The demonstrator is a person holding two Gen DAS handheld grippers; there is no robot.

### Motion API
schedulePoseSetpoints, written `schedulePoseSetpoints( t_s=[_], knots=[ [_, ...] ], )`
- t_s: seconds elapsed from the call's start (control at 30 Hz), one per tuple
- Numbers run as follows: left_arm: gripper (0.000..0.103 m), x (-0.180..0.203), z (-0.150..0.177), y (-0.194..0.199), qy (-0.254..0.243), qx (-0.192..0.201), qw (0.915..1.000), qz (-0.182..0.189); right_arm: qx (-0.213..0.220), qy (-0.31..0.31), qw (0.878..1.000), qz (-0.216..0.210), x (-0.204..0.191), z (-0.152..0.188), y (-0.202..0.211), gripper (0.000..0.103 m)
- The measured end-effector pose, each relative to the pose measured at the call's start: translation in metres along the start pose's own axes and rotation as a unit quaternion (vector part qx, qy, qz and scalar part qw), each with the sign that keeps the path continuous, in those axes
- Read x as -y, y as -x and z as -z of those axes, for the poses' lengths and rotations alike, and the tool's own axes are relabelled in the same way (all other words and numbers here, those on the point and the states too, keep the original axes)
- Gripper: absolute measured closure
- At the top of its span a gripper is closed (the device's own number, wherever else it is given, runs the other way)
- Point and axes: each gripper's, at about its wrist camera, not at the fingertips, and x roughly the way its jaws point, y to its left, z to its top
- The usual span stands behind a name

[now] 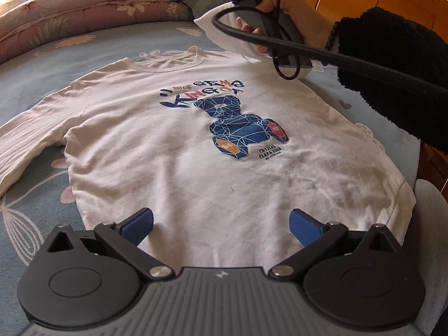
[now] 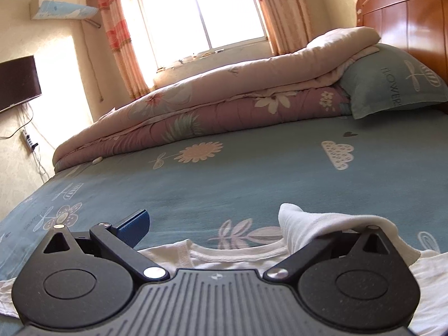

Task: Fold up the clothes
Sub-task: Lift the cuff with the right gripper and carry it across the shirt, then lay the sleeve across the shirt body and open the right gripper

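white shirt (image 1: 196, 145) flat on bed (image 1: 36, 89); left gripper (image 1: 221, 224) spread

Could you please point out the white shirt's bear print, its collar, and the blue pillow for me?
bear print (image 1: 240, 128): left wrist view, on the blue bear's body.
collar (image 1: 168, 65): left wrist view, on the front ribbed neckline.
blue pillow (image 2: 392, 84): right wrist view, on the pillowcase's face near its lettering.
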Motion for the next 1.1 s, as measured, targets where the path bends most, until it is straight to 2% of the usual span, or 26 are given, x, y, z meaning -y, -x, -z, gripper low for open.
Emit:
schedulePoseSetpoints(
  t_s=[0.53,1.1],
  knots=[
    [0.001,-0.002,0.004,0.003,0.004,0.002,1.0000,0.005,-0.031,0.030,0.997,-0.067,-0.065,0.025,-0.029,0.000],
    [0.001,-0.002,0.006,0.005,0.005,0.004,1.0000,0.003,-0.089,0.105,0.986,-0.093,-0.107,0.064,-0.044,0.000]
  ],
)
